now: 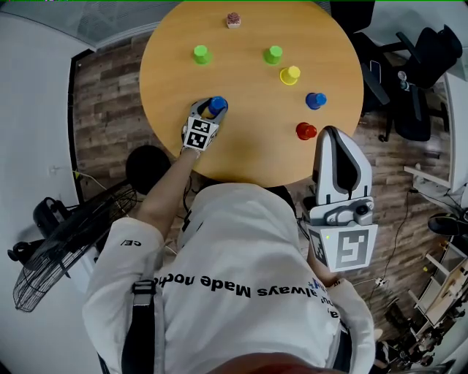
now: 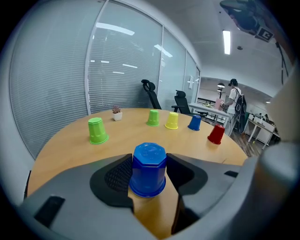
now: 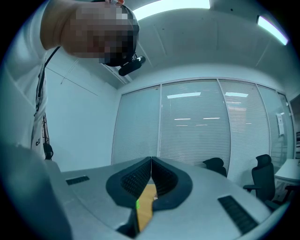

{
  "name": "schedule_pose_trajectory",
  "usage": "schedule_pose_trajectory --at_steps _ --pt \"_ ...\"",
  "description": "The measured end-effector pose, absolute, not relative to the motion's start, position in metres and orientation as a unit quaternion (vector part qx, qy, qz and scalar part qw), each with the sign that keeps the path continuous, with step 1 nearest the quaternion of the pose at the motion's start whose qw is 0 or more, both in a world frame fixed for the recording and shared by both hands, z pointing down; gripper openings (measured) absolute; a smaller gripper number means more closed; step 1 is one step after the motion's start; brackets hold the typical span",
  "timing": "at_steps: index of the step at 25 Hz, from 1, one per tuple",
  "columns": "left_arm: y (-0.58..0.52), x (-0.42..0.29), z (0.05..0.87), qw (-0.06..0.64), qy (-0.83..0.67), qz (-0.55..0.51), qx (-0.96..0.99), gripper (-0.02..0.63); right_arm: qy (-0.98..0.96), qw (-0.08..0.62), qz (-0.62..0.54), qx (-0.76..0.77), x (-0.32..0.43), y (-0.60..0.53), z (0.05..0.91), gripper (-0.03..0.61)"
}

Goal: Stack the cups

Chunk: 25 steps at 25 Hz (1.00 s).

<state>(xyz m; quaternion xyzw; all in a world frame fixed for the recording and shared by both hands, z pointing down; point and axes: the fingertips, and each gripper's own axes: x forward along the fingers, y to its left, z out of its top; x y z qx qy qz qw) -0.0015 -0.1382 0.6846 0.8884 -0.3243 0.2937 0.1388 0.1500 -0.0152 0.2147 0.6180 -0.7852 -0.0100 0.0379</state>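
Observation:
My left gripper (image 1: 213, 109) is shut on a blue cup (image 1: 217, 104), upside down, over the near left of the round wooden table (image 1: 248, 153). In the left gripper view the blue cup (image 2: 149, 168) sits between both pads. Beyond it stand upside-down cups: a green one (image 2: 97, 130), a second green one (image 2: 153, 117), a yellow one (image 2: 172, 120), another blue one (image 2: 195, 122) and a red one (image 2: 216, 134). My right gripper (image 1: 333, 135) is shut and empty, held off the table's near right edge beside the red cup (image 1: 306, 131).
A small potted plant (image 1: 233, 20) stands at the table's far edge. Black office chairs (image 1: 409, 80) sit to the right, and a floor fan (image 1: 66, 234) lies at the left. A person (image 2: 233, 101) stands far back in the room.

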Motion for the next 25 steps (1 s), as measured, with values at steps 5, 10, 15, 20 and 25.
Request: schedule_pose_trajectory --at_steps 5,10,15,20,25 --pt "-0.151 0.005 0.690 0.135 -0.321 0.295 0.890 0.236 -0.781 0.040 -0.008 0.623 0.152 -0.015 0.218 0.028" --pt "-0.152 0.004 0.699 0.136 -0.318 0.303 0.888 0.236 -0.780 0.041 -0.006 0.624 0.152 -0.017 0.220 0.028" --pt "-0.150 0.005 0.696 0.143 -0.319 0.300 0.888 0.244 -0.780 0.044 -0.006 0.624 0.153 -0.019 0.219 0.028" --pt "-0.138 -0.007 0.681 0.156 -0.336 0.280 0.885 0.250 -0.782 0.047 -0.007 0.622 0.151 -0.018 0.224 0.028" --pt "-0.109 -0.024 0.653 0.172 -0.358 0.250 0.883 0.250 -0.781 0.053 -0.008 0.622 0.152 -0.014 0.233 0.028"
